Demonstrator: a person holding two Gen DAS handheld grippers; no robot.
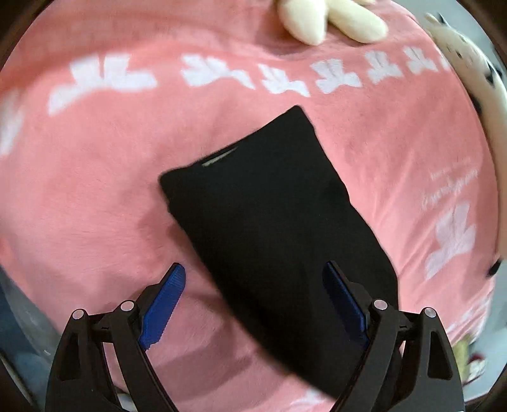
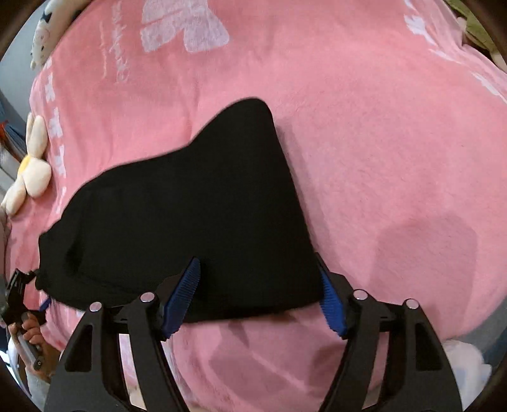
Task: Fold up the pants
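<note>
The black pants lie folded into a compact block on the pink blanket. A pale waistband label shows at the far edge. My left gripper is open, its blue pads spread over the near end of the pants, holding nothing. In the right wrist view the pants lie just ahead. My right gripper is open, its blue pads straddling the near edge of the fabric without pinching it. The left gripper shows at the far left, at the pants' other end.
A cream flower-shaped plush lies at the blanket's far edge, also in the right wrist view. A white spotted plush sits at the right. The pink blanket has white prints. White cloth lies at lower right.
</note>
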